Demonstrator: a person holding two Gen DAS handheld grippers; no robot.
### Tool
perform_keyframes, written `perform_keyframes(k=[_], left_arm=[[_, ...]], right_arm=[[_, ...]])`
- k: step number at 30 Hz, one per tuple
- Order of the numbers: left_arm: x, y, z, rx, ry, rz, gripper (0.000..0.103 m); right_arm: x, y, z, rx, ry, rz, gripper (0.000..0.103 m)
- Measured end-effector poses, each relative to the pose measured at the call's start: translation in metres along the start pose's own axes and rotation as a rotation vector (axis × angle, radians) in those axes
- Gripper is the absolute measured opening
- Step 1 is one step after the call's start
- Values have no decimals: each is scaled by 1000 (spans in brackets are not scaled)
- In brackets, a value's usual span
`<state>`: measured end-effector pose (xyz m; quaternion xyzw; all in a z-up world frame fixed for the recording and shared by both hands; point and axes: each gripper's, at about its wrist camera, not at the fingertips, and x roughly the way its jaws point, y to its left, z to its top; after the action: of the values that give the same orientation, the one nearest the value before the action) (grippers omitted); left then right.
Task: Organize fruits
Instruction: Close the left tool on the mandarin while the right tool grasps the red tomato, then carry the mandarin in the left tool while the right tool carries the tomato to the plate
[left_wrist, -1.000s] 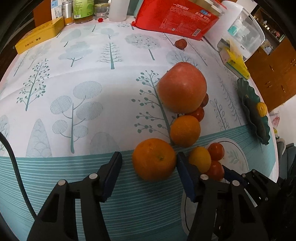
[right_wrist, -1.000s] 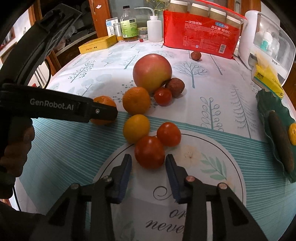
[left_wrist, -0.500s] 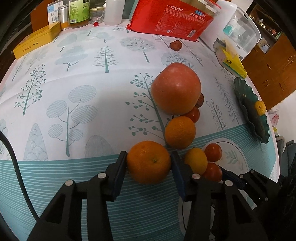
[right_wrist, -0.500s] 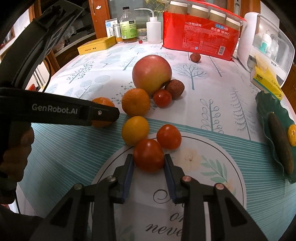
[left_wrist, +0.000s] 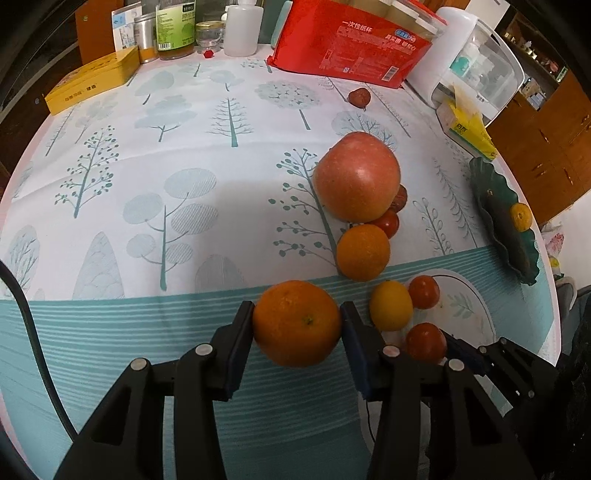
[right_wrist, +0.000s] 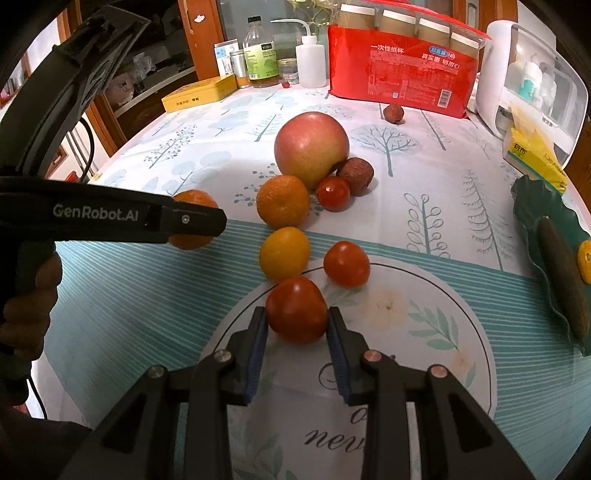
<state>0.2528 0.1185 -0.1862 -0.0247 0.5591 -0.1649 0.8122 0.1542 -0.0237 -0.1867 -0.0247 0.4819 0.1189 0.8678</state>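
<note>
Fruits lay bunched on the tree-print tablecloth (left_wrist: 192, 155). Our left gripper (left_wrist: 297, 325) had just squeezed in and gripped an orange (left_wrist: 297, 323). Our right gripper (right_wrist: 296, 325) pinched a red tomato (right_wrist: 296, 309). At the tomato's 12 o'clock sat a big apple (right_wrist: 311, 144). At 3 o'clock waited a green dish (right_wrist: 535, 206).

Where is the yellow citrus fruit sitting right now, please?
In the right wrist view the yellow citrus fruit lies left of centre on the tablecloth, between the mandarin behind it and the tomato clamped in the right tongs.
</note>
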Motion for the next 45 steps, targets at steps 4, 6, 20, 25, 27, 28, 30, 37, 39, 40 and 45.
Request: perform_keyframes(k=[4, 6, 20, 25, 27, 28, 30, 37, 39, 40, 45], left_arm=[[-11, -3, -9, 1, -3, 0, 45], [-15, -7, -14, 1, 0, -1, 45], [-43, -40, -59, 8, 0, 16, 45], [-51, -59, -69, 14, -3, 21, 45], [-53, -69, -72, 19, -6, 19, 45], [-54, -75, -73, 22, -8, 17, 45], [-55, -87, -74, 25, -10, 13, 45], [-56, -140, -71, 55, -33, -7, 45], [-55, -157, -70, 61, -41, -13, 45], [-55, -163, -69, 63, -43, -16, 45], [-51, -200, -63, 67, -59, -24, 45]], right_arm=[[-7, -2, -3, 18, -11, -1, 32], [-10, -4, -4, 29, -12, 0, 32], [-46, -35, -26, 103, -47, -10, 32], [-56, -52, -42, 151, -28, 0, 32], [-60, -59, -47, 162, -24, 4, 32], [-64, -65, -50, 166, -21, 1, 32], [-70, -74, -56, 173, -19, -7, 32], [-93, -118, -71, 211, -17, -23, 32], [-100, -134, -75, 217, -19, -30, 32], [-101, -139, -76, 218, -19, -32, 32], [-116, -176, -82, 212, -24, -44, 32]])
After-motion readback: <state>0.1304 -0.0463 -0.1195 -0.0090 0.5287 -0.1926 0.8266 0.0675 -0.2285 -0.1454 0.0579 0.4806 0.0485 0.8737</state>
